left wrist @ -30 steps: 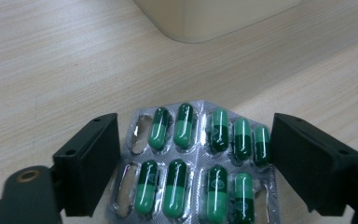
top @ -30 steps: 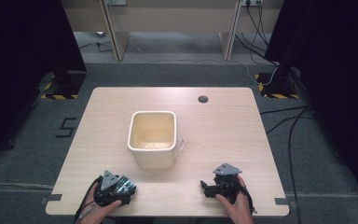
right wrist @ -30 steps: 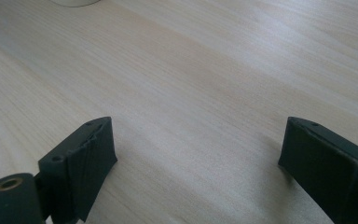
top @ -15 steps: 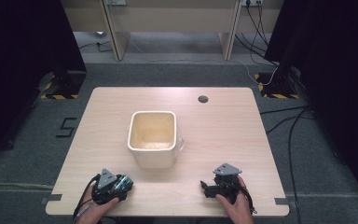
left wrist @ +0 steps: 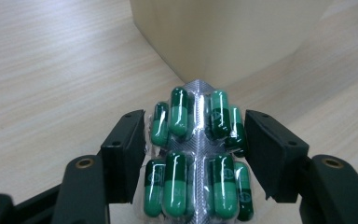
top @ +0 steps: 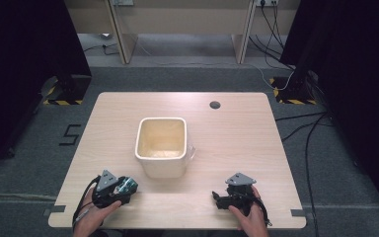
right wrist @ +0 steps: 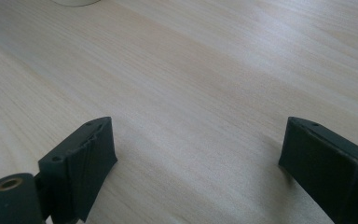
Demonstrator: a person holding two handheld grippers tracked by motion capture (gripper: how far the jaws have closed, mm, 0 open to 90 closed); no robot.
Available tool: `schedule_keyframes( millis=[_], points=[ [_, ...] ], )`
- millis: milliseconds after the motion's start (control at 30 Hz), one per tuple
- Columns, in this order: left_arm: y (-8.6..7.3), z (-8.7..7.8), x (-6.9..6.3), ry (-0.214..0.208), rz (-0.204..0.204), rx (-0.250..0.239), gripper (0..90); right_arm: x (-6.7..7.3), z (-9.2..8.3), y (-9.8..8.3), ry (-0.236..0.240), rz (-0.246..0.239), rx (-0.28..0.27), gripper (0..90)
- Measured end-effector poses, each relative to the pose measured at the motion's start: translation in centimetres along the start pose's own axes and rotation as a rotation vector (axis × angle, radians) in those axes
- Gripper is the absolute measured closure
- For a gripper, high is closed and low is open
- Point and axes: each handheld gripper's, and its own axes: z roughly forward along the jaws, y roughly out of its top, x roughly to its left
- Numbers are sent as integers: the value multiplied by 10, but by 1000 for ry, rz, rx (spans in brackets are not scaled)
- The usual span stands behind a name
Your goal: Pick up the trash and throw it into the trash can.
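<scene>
The left claw (left wrist: 193, 154) sits at the near edge of the surface (top: 256, 148). Its two black jaws squeeze a blister pack of green capsules (left wrist: 196, 158) from both sides. The pack stands up between the jaws and its top pokes out past them. In the high view the left claw (top: 121, 190) is low, right by the wood.

The right claw (right wrist: 196, 158) is off to the side of the left one, also at the near edge. Its jaws are wide apart and hold nothing, with bare wood between them. In the high view the right claw (top: 227, 197) rests under a hand.

Just ahead of the left claw stands a cream bin (top: 161, 146). Its wall (left wrist: 223, 37) is very near the tip of the pack.

The pack is thin and slippery. It may bend or slide out if the squeeze is weak. If the claw goes forward too low, the pack could bump the bin wall and twist free.
</scene>
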Motion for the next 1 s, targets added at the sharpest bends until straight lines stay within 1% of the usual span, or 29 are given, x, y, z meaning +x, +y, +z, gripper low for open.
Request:
schedule_keyframes(
  millis=[67, 100, 133, 167, 267, 367, 533, 767, 867, 900, 933, 1000],
  points=[
    [1, 0, 2, -4, -5, 3, 396, 0, 0, 0, 0, -2, -1, 102],
    [2, -1, 6, -3, -13, 2, 396, 0, 0, 0, -1, 0, -1, 102],
    [2, -1, 6, -3, -13, 2, 395, 0, 0, 0, -1, 0, -1, 102],
    [3, -1, 10, 0, -20, 3, 395, 0, 0, 0, 0, -2, 0, 102],
    [4, -2, 13, -3, -24, 4, 395, 0, 0, 0, -1, 0, -1, 102],
    [8, -3, 19, -7, -39, -2, 395, 0, 0, 0, 0, 0, 0, 102],
    [14, -3, 24, 1, -36, -8, 394, 0, 0, 0, 0, 0, 0, 102],
    [29, -4, 34, 15, -35, -25, 394, 0, 0, 0, 0, 0, 0, 102],
    [33, -4, 37, 11, -34, -28, 394, 0, 0, 0, 0, -2, -1, 102],
    [36, -5, 41, 3, -35, -25, 394, 0, 0, 0, 0, -2, 0, 102],
    [36, -5, 41, 3, -35, -25, 394, 0, 0, 0, 0, -2, 0, 102],
    [43, -8, 46, 7, -35, -34, 394, 0, 0, 0, 0, -2, 0, 102]
  ],
)
